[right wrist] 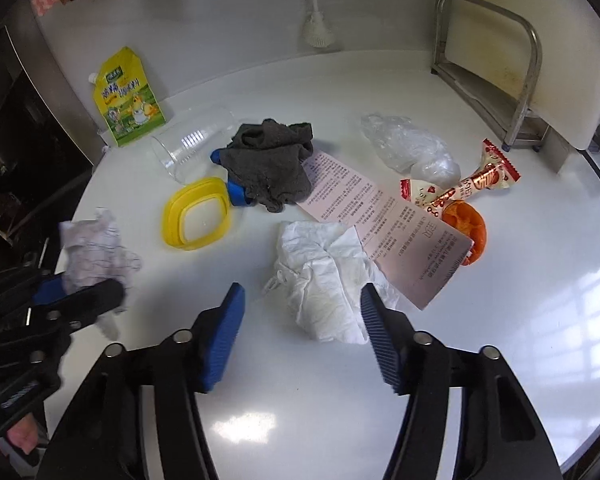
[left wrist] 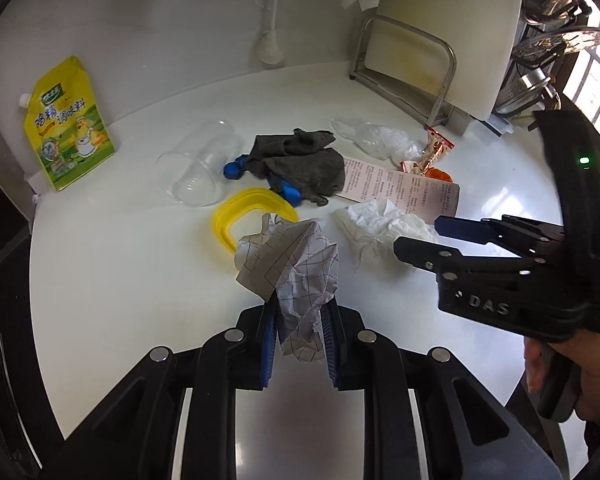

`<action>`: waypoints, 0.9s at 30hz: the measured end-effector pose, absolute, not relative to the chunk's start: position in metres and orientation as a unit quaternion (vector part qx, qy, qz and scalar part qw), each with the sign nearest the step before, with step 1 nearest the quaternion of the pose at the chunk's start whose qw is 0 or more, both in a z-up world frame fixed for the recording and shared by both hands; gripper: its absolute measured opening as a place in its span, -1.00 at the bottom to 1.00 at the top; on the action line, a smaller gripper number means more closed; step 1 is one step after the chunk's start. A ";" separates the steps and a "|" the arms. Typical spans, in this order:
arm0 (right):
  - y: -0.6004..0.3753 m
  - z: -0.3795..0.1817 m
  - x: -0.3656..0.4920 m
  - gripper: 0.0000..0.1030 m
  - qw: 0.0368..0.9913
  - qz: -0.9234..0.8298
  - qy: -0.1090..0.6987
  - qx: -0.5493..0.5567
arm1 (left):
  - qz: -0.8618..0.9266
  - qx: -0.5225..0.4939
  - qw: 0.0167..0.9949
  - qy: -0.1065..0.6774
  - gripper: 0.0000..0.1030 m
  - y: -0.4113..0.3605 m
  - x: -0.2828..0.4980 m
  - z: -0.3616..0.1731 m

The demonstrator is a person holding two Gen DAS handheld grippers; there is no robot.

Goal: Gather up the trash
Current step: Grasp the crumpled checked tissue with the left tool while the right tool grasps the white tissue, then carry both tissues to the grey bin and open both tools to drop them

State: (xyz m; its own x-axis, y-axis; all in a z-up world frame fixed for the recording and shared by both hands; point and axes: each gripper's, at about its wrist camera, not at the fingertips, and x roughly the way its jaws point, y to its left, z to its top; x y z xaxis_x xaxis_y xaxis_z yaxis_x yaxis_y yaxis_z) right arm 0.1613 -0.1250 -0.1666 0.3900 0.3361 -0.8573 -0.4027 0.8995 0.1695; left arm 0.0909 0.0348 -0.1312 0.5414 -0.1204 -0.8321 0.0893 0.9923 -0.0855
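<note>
Clearly, right claw (left wrist: 418, 236) body reads "DAS".

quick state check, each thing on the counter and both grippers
left gripper: shut on crumpled grid paper
right gripper: open, around white tissue, not pressing it
clear cup: on its side, empty
grey cloth: bunched
printed leaflet: flat
snack wrapper: torn open

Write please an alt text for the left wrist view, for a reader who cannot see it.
The left hand-held gripper is shut on a crumpled grid-printed paper above a white counter. The right hand-held gripper reaches toward a white tissue beside it.
</note>
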 end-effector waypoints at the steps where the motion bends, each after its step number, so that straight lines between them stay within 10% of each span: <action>1: -0.122 -0.172 0.165 0.10 0.830 0.221 0.511 -0.035 | -0.059 -0.017 0.878 0.474 -0.61 0.039 0.088 -0.130; 4: -0.115 -0.184 0.169 -0.06 0.827 0.213 0.518 -0.051 | -0.060 -0.019 0.878 0.474 -0.61 0.048 0.081 -0.128; 6: -0.111 -0.192 0.171 -0.76 0.822 0.207 0.527 -0.061 | -0.061 -0.021 0.878 0.474 -0.61 0.052 0.079 -0.127; 9: -0.115 -0.198 0.169 -0.89 0.820 0.204 0.531 -0.058 | -0.063 -0.021 0.880 0.471 -0.60 0.054 0.077 -0.126; 27: -0.195 -0.101 0.050 -0.93 0.847 0.242 0.471 0.052 | -0.136 -0.027 0.882 0.451 -0.60 0.017 0.028 -0.091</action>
State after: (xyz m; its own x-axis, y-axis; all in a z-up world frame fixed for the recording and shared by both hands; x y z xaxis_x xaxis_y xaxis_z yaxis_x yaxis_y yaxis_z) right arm 0.0495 -0.1951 -0.1010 0.4391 0.4583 -0.7728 -0.3595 0.8779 0.3164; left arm 0.0279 0.0168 -0.0907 0.5572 -0.2631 -0.7876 0.2150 0.9619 -0.1692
